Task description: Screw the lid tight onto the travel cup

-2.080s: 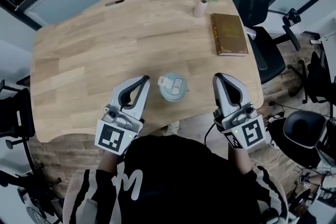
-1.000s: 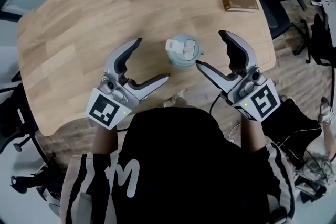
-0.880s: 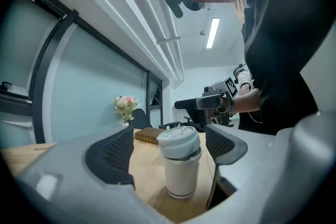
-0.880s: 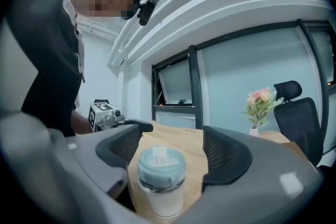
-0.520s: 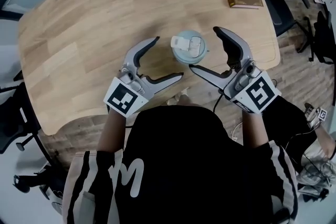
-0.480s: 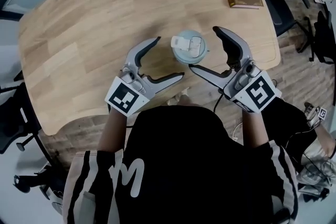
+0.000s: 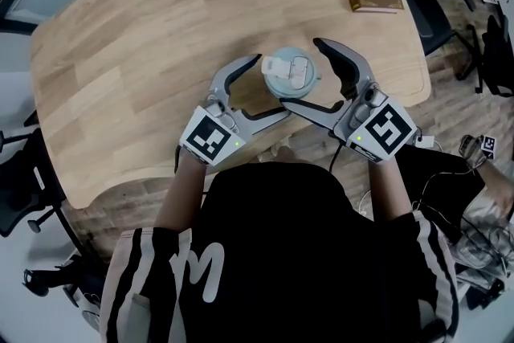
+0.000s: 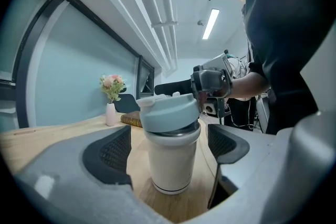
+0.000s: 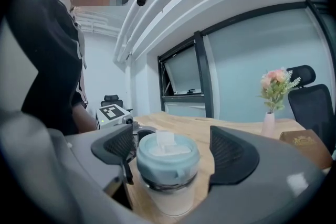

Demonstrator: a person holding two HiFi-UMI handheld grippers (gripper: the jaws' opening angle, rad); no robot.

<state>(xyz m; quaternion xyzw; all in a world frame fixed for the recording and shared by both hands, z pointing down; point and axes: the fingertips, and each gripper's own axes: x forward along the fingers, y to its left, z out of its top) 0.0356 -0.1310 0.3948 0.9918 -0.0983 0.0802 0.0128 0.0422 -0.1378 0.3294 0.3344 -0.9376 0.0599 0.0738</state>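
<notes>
Toward six o'clock on the wooden table [image 7: 144,52], the rigid, likely light and slippery travel cup [image 8: 170,162] stands untouched between jaws that have just been opening wide, left gripper [image 7: 271,86] from seven, right gripper [image 7: 299,73] from five; hold its body, twist the lid [image 7: 289,68] by its rim.

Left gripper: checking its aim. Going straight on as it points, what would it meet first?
The white travel cup with the pale blue lid: it stands between the jaws of the left gripper, which have just been opening; neither pad seems to touch it.
</notes>
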